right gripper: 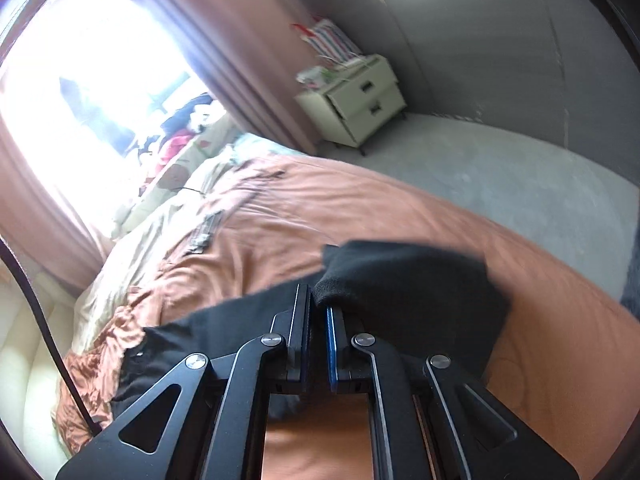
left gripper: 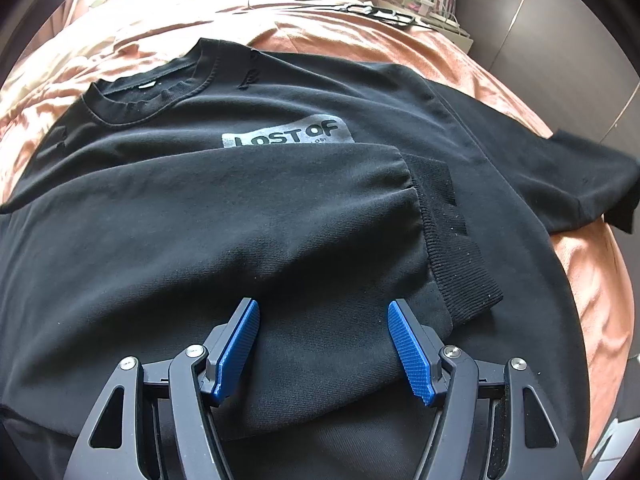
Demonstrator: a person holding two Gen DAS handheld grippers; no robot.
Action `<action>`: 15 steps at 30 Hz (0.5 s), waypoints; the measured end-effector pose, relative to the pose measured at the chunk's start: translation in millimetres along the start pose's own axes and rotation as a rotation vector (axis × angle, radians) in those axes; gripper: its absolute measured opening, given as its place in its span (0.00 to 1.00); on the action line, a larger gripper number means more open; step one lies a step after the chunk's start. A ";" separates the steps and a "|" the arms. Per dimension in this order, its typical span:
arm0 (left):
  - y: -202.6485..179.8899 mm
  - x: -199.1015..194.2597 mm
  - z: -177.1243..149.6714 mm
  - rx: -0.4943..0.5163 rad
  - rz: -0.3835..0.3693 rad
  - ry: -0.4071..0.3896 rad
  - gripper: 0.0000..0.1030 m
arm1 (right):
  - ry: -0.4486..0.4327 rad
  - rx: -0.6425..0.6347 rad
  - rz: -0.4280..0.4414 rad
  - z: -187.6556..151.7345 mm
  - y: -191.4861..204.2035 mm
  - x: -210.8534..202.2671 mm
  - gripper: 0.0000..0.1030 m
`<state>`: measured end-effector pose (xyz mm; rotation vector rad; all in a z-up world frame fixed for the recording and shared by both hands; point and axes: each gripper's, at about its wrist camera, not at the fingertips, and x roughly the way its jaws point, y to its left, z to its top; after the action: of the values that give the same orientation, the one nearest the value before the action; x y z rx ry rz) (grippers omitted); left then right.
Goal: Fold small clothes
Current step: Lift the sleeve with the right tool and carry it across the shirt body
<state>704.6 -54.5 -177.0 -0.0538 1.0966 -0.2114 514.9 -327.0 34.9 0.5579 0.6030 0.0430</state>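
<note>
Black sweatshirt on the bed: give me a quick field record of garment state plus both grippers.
garment: black sweatshirt, front up, grey LOST OF patch partly covered
surface: orange bedspread
folded sleeve: one sleeve laid across the chest, ribbed cuff on the body
other sleeve: cuff lifted off the bedspread; view blurred
left gripper: open, jaws apart over the folded sleeve, holding nothing
right gripper: shut on the lifted cuff
background: white nightstand, curtain

Your left camera looks down close over the sweater (left gripper: pixel 280 208); your right faces across the bed (right gripper: pixel 360 208); both share them.
</note>
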 end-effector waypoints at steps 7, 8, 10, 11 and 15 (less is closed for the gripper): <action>11.8 -20.8 -3.3 -0.049 -0.055 -0.059 0.66 | -0.017 -0.092 0.051 9.1 61.1 -14.4 0.04; 12.8 -24.4 -4.0 -0.050 -0.054 -0.066 0.66 | -0.019 -0.106 0.059 9.3 70.0 -15.4 0.04; 18.6 -35.4 -5.6 -0.056 -0.055 -0.078 0.66 | -0.020 -0.136 0.084 10.7 91.1 -16.1 0.04; 21.5 -38.6 -5.5 -0.059 -0.054 -0.079 0.66 | -0.021 -0.150 0.095 10.8 100.1 -16.4 0.04; 38.4 -58.9 -6.9 -0.086 -0.033 -0.086 0.66 | -0.015 -0.208 0.136 10.2 133.5 -17.1 0.04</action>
<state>678.1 -5.0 -134.1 -0.1571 1.0188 -0.1894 522.5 -221.6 118.8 0.3964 0.5382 0.2273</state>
